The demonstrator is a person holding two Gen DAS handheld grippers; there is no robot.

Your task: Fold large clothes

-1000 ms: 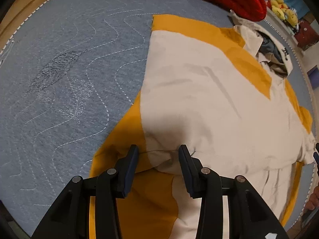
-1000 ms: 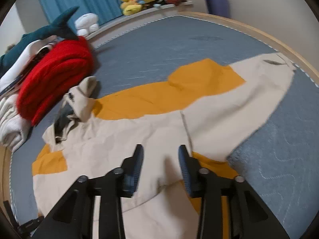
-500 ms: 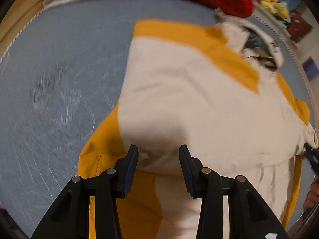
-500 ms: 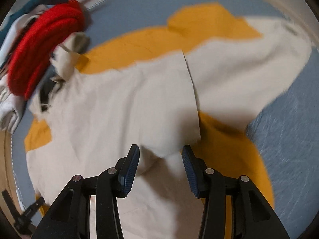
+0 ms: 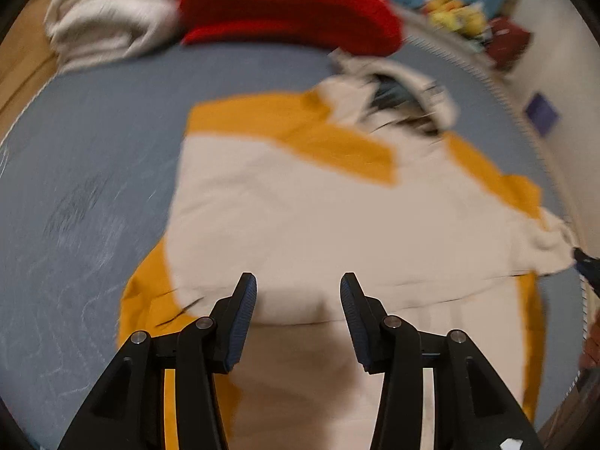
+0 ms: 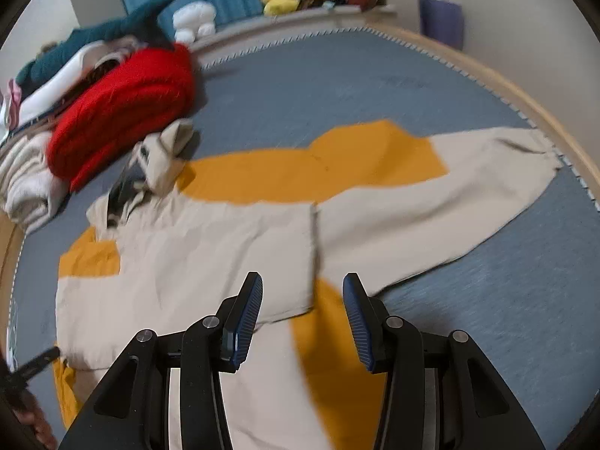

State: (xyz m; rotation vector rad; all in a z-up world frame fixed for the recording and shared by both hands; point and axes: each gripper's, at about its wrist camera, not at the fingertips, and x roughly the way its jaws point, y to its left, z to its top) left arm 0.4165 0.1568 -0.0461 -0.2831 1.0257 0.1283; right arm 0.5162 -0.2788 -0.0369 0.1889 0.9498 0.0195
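your jacket (image 5: 300, 217) lies spread mid-frame on the grey mat (image 5: 93, 131); soft, light, floppy. left gripper (image 5: 298, 300) is opening, right gripper (image 6: 303, 300) parted, both empty. pinch the folded hem edge.

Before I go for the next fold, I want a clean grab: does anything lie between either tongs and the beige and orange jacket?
Nothing visible does. The jacket lies bare below the left tongs, whose jaws are opening, and below the open right tongs. The red garment sits beyond its hood.

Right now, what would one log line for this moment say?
jacket: spread on bed, partly folded | left gripper: jaws opening, nothing between | right gripper: open, empty
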